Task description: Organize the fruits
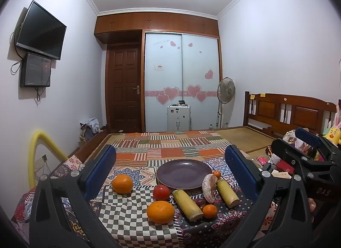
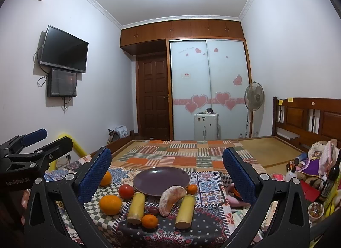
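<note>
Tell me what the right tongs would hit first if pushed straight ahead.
Probably nothing on the table: the right tongs hang open above the fruit. At most they might skim the purple plate, though depth is unclear.

In front of you a round, dark purple plate [image 1: 183, 171] sits empty on the patterned cloth. Along its near rim lie a red tomato [image 1: 161, 192], a peeled citrus segment [image 1: 208, 187] and two yellow sugarcane pieces [image 1: 187, 205] [image 1: 227, 193]. Two big oranges [image 1: 122, 183] [image 1: 160, 211] lie to the left, and two small tangerines [image 1: 209, 211] [image 1: 217, 173] lie among the cane.
</note>
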The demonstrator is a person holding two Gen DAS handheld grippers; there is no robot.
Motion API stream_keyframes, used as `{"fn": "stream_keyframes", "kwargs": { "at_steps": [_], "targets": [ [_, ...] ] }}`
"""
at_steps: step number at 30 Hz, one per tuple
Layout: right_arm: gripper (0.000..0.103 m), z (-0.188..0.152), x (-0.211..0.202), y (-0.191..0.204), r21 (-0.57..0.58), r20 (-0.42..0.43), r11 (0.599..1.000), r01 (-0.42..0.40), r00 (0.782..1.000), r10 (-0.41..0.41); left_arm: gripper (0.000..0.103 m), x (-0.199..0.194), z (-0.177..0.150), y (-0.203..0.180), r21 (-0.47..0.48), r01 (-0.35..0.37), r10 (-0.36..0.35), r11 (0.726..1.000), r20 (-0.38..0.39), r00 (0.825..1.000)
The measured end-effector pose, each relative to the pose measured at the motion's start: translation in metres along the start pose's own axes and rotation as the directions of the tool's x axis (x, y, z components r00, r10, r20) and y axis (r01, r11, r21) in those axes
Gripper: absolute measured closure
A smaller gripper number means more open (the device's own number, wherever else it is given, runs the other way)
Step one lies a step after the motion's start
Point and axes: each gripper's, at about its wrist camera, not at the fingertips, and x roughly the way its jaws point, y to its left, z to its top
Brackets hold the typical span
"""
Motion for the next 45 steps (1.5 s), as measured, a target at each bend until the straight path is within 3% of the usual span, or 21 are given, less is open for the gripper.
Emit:
{"fn": "stream_keyframes", "kwargs": {
  "at_steps": [45],
  "targets": [
    [0.000,0.0012,-0.0026,-0.0021,0.001,0.009,1.000,0.000,1.000,0.000,0.000,0.0024,0.0018,0.0011,-0.005,0.016,-0.016,1.000,0.002,1.000]
  ]
}}
